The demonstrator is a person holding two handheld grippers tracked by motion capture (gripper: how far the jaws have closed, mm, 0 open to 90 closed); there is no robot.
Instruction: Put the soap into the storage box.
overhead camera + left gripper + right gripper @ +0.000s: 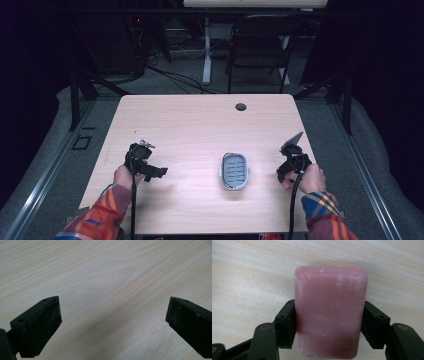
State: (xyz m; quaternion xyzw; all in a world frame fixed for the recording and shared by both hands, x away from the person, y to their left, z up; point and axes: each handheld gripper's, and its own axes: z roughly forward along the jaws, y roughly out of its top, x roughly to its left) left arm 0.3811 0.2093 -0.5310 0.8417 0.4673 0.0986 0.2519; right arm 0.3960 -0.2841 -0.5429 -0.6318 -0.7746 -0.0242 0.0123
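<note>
Pink soap bar point(329, 312): close before the right gripper view's lens, lying on the pale wooden table point(200, 125), clamped on both long sides by the right gripper point(329, 322). Left gripper point(113, 315): jaws spread wide, nothing between them, poised over bare wood at the table's left. Grey slotted soap dish point(234, 171): empty, mid-table, between the two hands. Step in hand, by judgement: grasp secured. Next move likely calls for lifting the bar, carrying it across to the dish, and lowering it squarely inside the rim.
</note>
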